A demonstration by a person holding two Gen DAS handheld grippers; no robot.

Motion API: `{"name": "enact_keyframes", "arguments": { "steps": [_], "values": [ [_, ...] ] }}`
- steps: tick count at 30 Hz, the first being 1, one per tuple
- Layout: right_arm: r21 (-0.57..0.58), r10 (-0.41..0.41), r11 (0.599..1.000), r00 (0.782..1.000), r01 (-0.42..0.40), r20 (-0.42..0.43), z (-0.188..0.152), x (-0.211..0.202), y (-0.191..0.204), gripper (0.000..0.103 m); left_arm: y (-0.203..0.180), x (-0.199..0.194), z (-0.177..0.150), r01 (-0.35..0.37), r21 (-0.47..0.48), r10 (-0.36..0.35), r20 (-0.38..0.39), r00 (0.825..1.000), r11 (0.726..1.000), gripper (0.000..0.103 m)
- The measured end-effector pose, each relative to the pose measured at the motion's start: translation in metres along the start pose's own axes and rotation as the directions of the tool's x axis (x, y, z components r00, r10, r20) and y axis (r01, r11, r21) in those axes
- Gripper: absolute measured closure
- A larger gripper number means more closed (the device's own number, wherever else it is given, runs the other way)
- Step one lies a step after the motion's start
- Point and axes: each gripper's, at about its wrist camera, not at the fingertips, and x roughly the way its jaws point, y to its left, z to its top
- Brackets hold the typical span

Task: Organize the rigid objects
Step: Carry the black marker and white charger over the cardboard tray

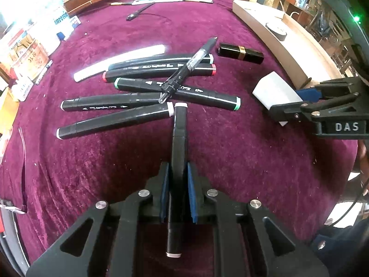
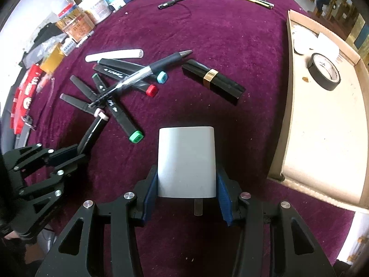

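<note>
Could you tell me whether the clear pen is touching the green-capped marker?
Touching: in the left wrist view the clear pen lies across the green-capped marker, resting on its barrel.

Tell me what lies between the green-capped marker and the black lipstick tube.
Only bare purple cloth separates the green-capped marker from the lipstick tube, clearest in the right wrist view.

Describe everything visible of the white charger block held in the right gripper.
The white charger block is a smooth, matte plastic box with rounded corners and a metal prong showing at its near end. It sits clamped by its side faces between the blue pads of the right gripper, above the purple velvet tablecloth, left of the cardboard tray.
</note>
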Motion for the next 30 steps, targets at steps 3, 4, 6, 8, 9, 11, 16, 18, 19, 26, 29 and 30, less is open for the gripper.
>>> {"name": "enact_keyframes", "arguments": {
  "steps": [3, 4, 6, 8, 9, 11, 16, 18, 19, 26, 29, 30],
  "values": [
    [0.026, 0.055, 0.998, 0.999, -0.055, 0.003, -0.006, -0.005, -0.006, 0.061, 0.002, -0.004, 0.0, 0.032, -0.034, -0.031, 0.014, 0.999, 0.999, 0.091],
    [0.037, 0.074, 0.997, 0.997, -0.074, 0.008, -0.007, -0.007, -0.008, 0.061, 0.002, -0.006, 0.0, 0.046, -0.044, -0.045, 0.02, 0.999, 0.998, 0.091],
    [0.05, 0.103, 0.993, 0.995, -0.103, 0.01, -0.01, -0.01, -0.011, 0.061, 0.0, -0.01, 0.003, 0.059, -0.05, -0.058, 0.028, 0.998, 0.997, 0.091],
    [0.058, 0.122, 0.991, 0.992, -0.124, 0.027, -0.012, -0.014, -0.012, 0.061, -0.004, -0.015, 0.007, 0.069, -0.052, -0.067, 0.038, 0.997, 0.996, 0.091],
    [0.059, 0.129, 0.99, 0.991, -0.13, 0.028, -0.012, -0.015, -0.013, 0.061, -0.005, -0.017, 0.01, 0.079, -0.056, -0.077, 0.04, 0.996, 0.995, 0.091],
    [0.067, 0.142, 0.987, 0.989, -0.144, 0.038, -0.014, -0.02, -0.016, 0.061, -0.008, -0.021, 0.015, 0.098, -0.062, -0.095, 0.047, 0.994, 0.993, 0.091],
    [0.088, 0.16, 0.982, 0.985, -0.166, 0.068, -0.015, -0.032, -0.026, 0.061, -0.017, -0.029, 0.027, 0.131, -0.059, -0.127, 0.066, 0.99, 0.99, 0.091],
    [0.104, 0.169, 0.979, 0.982, -0.177, 0.082, -0.014, -0.037, -0.031, 0.061, -0.024, -0.033, 0.034, 0.139, -0.048, -0.136, 0.072, 0.988, 0.989, 0.091],
    [0.113, 0.171, 0.977, 0.981, -0.18, 0.089, -0.014, -0.04, -0.033, 0.061, -0.027, -0.035, 0.037, 0.143, -0.043, -0.139, 0.076, 0.987, 0.989, 0.091],
    [0.176, 0.18, 0.963, 0.972, -0.205, 0.15, -0.015, -0.062, -0.058, 0.061, -0.051, -0.044, 0.063, 0.18, -0.001, -0.179, 0.096, 0.979, 0.984, 0.091],
    [0.203, 0.177, 0.956, 0.968, -0.213, 0.178, -0.016, -0.073, -0.073, 0.061, -0.064, -0.047, 0.075, 0.2, 0.02, -0.201, 0.102, 0.974, 0.98, 0.091],
    [0.216, 0.174, 0.953, 0.966, -0.214, 0.189, -0.016, -0.077, -0.079, 0.061, -0.067, -0.047, 0.079, 0.205, 0.025, -0.207, 0.104, 0.973, 0.978, 0.091]
  ]
}}
